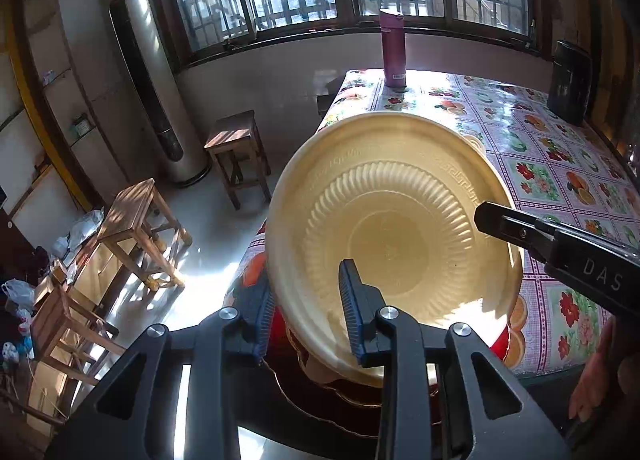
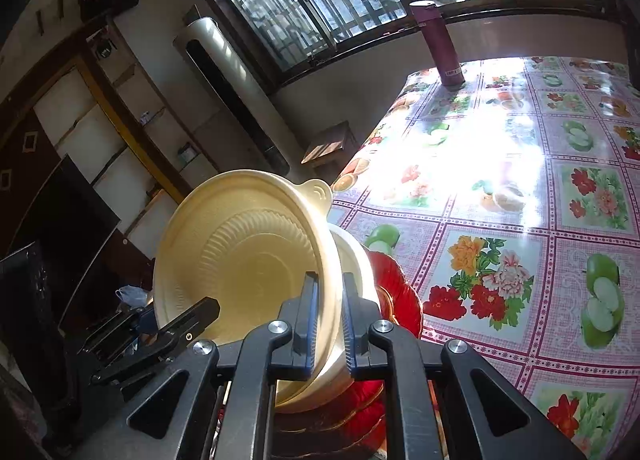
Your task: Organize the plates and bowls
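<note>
1. While the cream bowl [image 1: 384, 228] sat tilted on the red plates [image 2: 394, 288] at the bench [image 2: 500, 196] corner, the right tool [image 2: 327, 324] was clamped on its rim.
2. Left tool [image 1: 306, 312] straddled the opposite rim – pads apart, not pressing.

Cream plastic bowl [image 1: 394, 228] with matt, ribbed inner wall, glossy red plates [image 2: 394, 288] beneath it, shiny floral oilcloth on the table [image 2: 500, 180], bare wooden stools [image 1: 138, 216], smooth metallic purple flask [image 1: 393, 48], black matt plastic gripper fingers [image 1: 352, 300]
</note>
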### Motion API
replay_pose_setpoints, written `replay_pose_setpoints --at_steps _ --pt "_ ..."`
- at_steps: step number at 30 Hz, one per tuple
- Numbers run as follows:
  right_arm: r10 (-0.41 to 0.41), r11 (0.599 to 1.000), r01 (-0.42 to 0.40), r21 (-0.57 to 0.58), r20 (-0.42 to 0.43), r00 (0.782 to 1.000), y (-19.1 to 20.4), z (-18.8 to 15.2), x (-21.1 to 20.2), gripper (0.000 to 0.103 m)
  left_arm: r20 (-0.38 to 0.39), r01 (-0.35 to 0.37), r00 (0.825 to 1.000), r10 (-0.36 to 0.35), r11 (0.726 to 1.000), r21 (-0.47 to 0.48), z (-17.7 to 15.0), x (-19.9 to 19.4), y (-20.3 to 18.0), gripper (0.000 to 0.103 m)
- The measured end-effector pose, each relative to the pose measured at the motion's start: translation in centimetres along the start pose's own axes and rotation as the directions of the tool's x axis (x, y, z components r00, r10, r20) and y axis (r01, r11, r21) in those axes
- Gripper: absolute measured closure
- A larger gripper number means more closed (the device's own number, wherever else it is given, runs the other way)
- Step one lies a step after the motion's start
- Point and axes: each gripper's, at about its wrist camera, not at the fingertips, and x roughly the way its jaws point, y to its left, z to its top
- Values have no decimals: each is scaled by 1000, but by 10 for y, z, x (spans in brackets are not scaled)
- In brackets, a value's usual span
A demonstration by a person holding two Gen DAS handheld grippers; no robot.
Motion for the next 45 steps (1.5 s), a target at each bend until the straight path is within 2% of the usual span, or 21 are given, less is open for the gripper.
replay_pose_setpoints --at_steps 1,3,8,10,12,14,17,18,23,32,38,43,45 --pt "-2 1000 2 -2 2 1000 0 0 0 92 10 -4 1000 4 1000 -4 0 -2 1 59" --pt "-4 1000 4 -3 -2 1000 0 -1 1 89 39 -24 999 24 1000 2 1 -7 3 45" --pt "-32 999 32 -36 2 999 1 -4 0 86 101 -54 993 55 998 -7 2 -20 9 25" --pt "-32 998 33 -48 24 999 2 -4 -6 72 119 -64 991 66 998 -16 2 -23 11 17" --pt "-9 999 12 -50 57 998 2 -2 -15 41 132 -74 988 77 997 -24 2 -26 12 15" --pt "-2 998 8 -64 96 995 2 0 -25 27 135 -82 987 85 996 -29 2 -27 14 12" --pt "5 996 8 -93 140 990 2 3 -38 21 153 -95 983 102 994 -51 1 -30 18 0" --pt "10 995 5 -96 151 988 1 3 -42 15 161 -98 981 106 993 -59 0 -32 19 0" --pt "24 993 -2 -115 190 981 -4 2 -55 0 176 -115 976 128 990 -82 2 -38 21 0" --pt "54 987 -20 -159 213 976 -2 -3 -67 0 184 -142 971 152 988 -64 4 -43 7 0" --pt "68 988 -34 -149 225 972 -9 -5 -76 0 194 -165 966 173 985 -58 6 -50 -1 0" --pt "81 987 -47 -157 219 972 -14 -10 -80 0 185 -163 967 175 983 -82 3 -52 -4 0" --pt "98 985 -63 -162 214 972 -16 -13 -82 0 177 -136 972 152 986 -101 0 -53 -4 0"
